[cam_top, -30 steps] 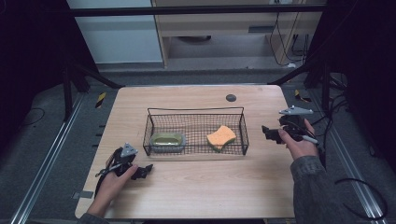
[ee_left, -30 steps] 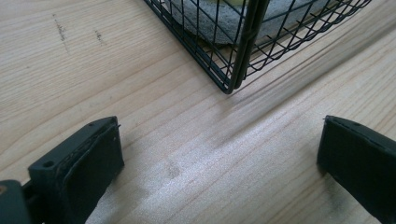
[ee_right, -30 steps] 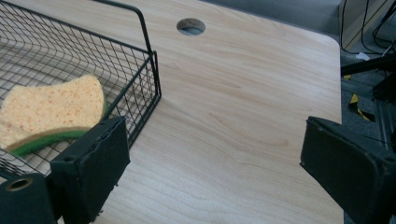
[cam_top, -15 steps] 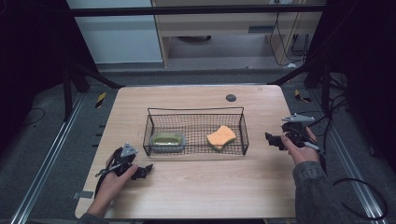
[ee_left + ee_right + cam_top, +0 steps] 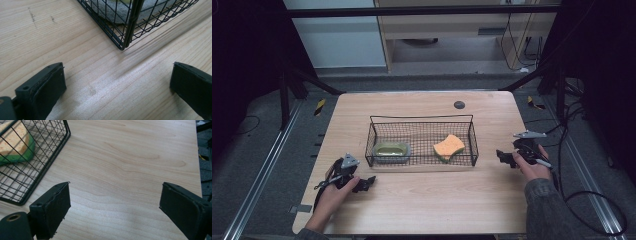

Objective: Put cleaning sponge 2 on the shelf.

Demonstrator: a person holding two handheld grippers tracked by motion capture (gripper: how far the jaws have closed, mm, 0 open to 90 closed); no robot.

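A small dark disc [image 5: 459, 104] is seen behind the wire basket [image 5: 422, 120], with nothing found between either claw and it. Inside the basket, an orange sponge [image 5: 448, 146] with a green underside is set right of a grey-green dish [image 5: 392, 150]. The pale wooden surface [image 5: 427, 200] is flanked by dark floor; the left claw [image 5: 368, 183] and right claw [image 5: 502, 156] are both held wide, empty.

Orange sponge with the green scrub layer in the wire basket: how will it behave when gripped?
The orange sponge with the green scrub layer looks porous, so it is probably light and will squash between the pads. Its rough surface should resist slipping. It lies tilted inside the black wire basket, so it may shift when touched.
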